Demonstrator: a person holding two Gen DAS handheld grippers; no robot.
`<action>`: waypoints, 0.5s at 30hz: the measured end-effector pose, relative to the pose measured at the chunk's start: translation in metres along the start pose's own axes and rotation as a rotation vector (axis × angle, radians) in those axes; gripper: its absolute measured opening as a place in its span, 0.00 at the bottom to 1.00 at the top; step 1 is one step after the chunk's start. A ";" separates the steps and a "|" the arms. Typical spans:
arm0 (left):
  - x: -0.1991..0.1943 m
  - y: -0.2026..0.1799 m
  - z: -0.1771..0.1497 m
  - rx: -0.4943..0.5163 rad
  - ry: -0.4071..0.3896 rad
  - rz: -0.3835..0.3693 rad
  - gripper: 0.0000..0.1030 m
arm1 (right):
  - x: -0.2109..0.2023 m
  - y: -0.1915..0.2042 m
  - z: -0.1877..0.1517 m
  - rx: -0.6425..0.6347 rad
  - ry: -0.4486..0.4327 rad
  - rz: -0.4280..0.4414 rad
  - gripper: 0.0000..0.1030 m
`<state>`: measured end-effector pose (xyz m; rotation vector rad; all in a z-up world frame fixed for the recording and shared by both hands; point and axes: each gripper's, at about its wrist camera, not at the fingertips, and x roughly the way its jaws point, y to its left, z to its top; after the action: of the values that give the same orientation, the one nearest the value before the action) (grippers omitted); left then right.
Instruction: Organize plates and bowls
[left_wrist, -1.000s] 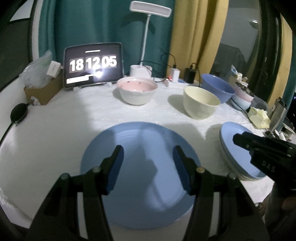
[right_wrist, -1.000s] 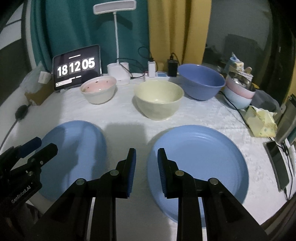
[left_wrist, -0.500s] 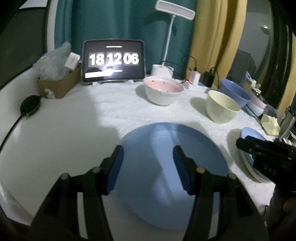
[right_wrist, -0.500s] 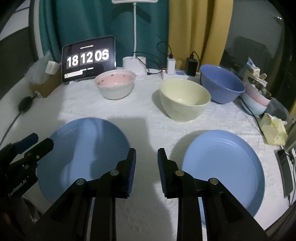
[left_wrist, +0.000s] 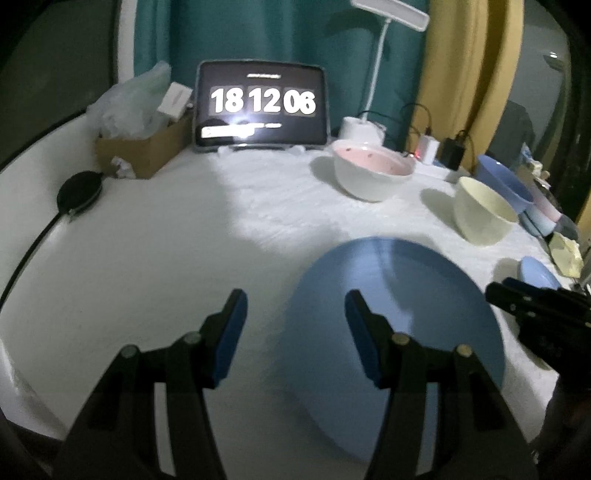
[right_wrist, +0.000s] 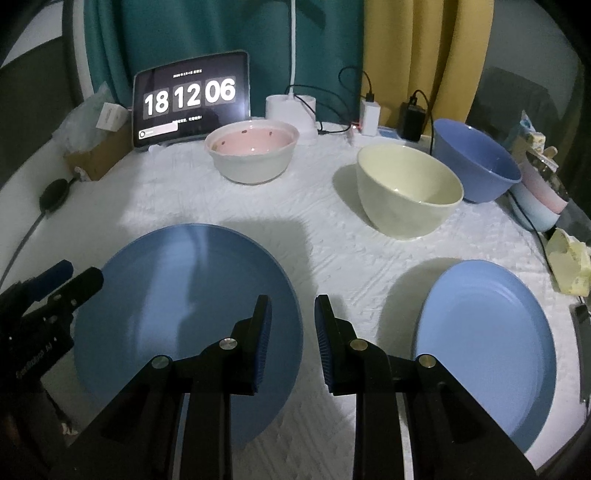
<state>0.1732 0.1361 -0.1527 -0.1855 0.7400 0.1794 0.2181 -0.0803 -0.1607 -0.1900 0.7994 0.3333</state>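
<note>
Here the left claw (left_wrist: 295, 332) hovers with its jaws apart and nothing between them; its right finger (left_wrist: 364, 339) overlaps the left part of the dark blue plate (left_wrist: 399, 317), its left finger the bare table (left_wrist: 147, 258). The right claw (right_wrist: 291, 339) stands with jaws set narrowly apart, also empty, above the white cloth in the gap between that same dark blue plate (right_wrist: 184, 302) on the left and the lighter blue plate (right_wrist: 487, 339) on the right. Both plates lie flat at the near edge, well apart from each other. Beyond them stand three upright bowls: a white bowl with pink interior (right_wrist: 253, 151) far left of centre, a cream bowl (right_wrist: 408, 188) right of centre, and a blue bowl (right_wrist: 476, 162) just behind the cream one, whether touching cannot be told. Stacked pastel bowls (right_wrist: 535, 199) sit at the far right edge. Along the back are a tablet showing a clock (right_wrist: 190, 98), a white lamp base (right_wrist: 291, 110), chargers (right_wrist: 369, 118), and a cardboard box (right_wrist: 96, 155) at far left.
</note>
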 end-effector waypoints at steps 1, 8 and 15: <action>0.003 0.002 -0.001 -0.003 0.008 0.010 0.55 | 0.002 0.000 0.000 -0.001 0.004 0.003 0.25; 0.018 0.012 -0.006 -0.021 0.066 0.019 0.55 | 0.016 0.003 0.000 -0.002 0.031 0.018 0.25; 0.031 0.008 -0.010 -0.006 0.111 0.021 0.55 | 0.028 0.002 -0.001 0.006 0.051 0.027 0.26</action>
<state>0.1866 0.1449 -0.1820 -0.1948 0.8518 0.1929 0.2350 -0.0729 -0.1817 -0.1825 0.8538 0.3527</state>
